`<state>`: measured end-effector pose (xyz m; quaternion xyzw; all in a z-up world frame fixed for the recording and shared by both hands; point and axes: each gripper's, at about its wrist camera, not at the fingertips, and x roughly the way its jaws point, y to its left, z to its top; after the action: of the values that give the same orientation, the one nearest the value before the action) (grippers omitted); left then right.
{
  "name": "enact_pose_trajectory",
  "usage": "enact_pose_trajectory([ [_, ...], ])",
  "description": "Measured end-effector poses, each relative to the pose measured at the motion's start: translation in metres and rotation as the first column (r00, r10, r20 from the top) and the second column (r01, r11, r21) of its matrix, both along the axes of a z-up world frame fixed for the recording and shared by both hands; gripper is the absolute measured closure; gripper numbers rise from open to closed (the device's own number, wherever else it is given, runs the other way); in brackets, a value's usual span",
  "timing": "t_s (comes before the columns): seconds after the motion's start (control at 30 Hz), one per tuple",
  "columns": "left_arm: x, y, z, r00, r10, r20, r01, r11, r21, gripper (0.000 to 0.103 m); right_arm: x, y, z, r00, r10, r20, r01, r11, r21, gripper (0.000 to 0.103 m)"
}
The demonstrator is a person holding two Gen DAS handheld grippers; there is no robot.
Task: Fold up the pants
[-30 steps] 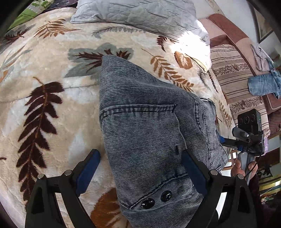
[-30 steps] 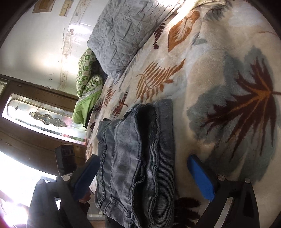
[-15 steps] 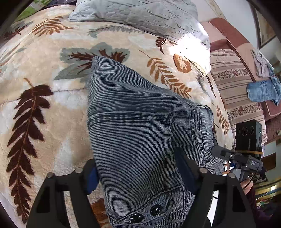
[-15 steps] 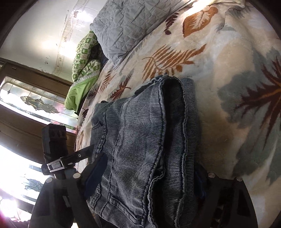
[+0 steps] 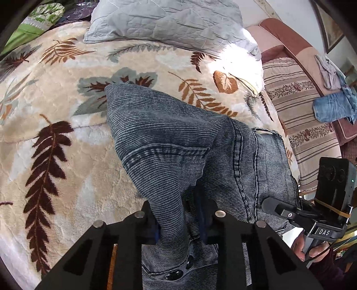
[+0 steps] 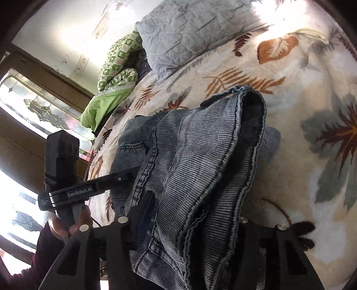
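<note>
The folded grey-blue corduroy pants (image 5: 178, 138) lie on a leaf-patterned blanket (image 5: 55, 156), with the waistband and its two snaps nearest the left wrist camera. My left gripper (image 5: 179, 220) is closing. Its blue pads pinch a raised ridge of waistband cloth. In the right wrist view the stacked layers of the pants (image 6: 200, 156) bunch up and lift off the blanket. My right gripper (image 6: 191, 223) is closing around that thick edge, with cloth filling the gap between its fingers. Each gripper also shows in the other's view, held by a hand (image 5: 312, 247).
A grey quilted pillow (image 5: 167, 20) lies at the head of the bed, with green bedding (image 6: 111, 89) beside it. A striped sofa (image 5: 301, 116) with loose clothes stands past the bed's edge. A wooden door with glass panels (image 6: 33, 107) is on the other side.
Both pairs of jaws have narrowed from wide open onto the pants. The cloth now bunches between them. The right gripper has risen and rolled, lifting its edge of the pants.
</note>
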<state>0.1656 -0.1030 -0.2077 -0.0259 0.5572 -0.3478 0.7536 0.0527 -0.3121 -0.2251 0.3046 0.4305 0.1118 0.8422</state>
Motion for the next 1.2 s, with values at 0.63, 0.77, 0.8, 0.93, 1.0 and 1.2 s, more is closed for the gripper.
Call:
enact_pose_trajectory([
  [0.63, 0.055, 0.011, 0.125, 0.967, 0.031, 0.253, -0.036, 0.999, 0.013, 0.079, 0.066, 0.008, 0.095, 0.968, 0.075, 0.238, -0.031, 0.982, -0.184, 0.058],
  [0.77, 0.066, 0.013, 0.141, 0.954, 0.04, 0.296, -0.049, 0.998, 0.024, 0.079, 0.085, 0.006, 0.115, 0.958, 0.08, 0.275, -0.033, 0.984, -0.173, 0.058],
  [0.8, 0.067, 0.013, 0.142, 0.951, 0.043, 0.306, -0.054, 0.998, 0.03, 0.079, 0.09, 0.006, 0.118, 0.957, 0.081, 0.279, -0.034, 0.985, -0.172, 0.058],
  [0.93, 0.071, 0.012, 0.145, 0.942, 0.052, 0.331, -0.072, 0.996, 0.049, 0.079, 0.102, 0.009, 0.122, 0.955, 0.079, 0.284, -0.03, 0.985, -0.172, 0.058],
  [1.0, 0.072, 0.013, 0.144, 0.943, 0.055, 0.329, -0.076, 0.996, 0.052, 0.079, 0.107, 0.009, 0.121, 0.957, 0.075, 0.281, -0.028, 0.986, -0.166, 0.058],
  [1.2, 0.078, 0.011, 0.139, 0.938, 0.058, 0.342, -0.088, 0.994, 0.072, 0.079, 0.119, 0.008, 0.111, 0.96, 0.074, 0.27, -0.028, 0.985, -0.168, 0.058],
])
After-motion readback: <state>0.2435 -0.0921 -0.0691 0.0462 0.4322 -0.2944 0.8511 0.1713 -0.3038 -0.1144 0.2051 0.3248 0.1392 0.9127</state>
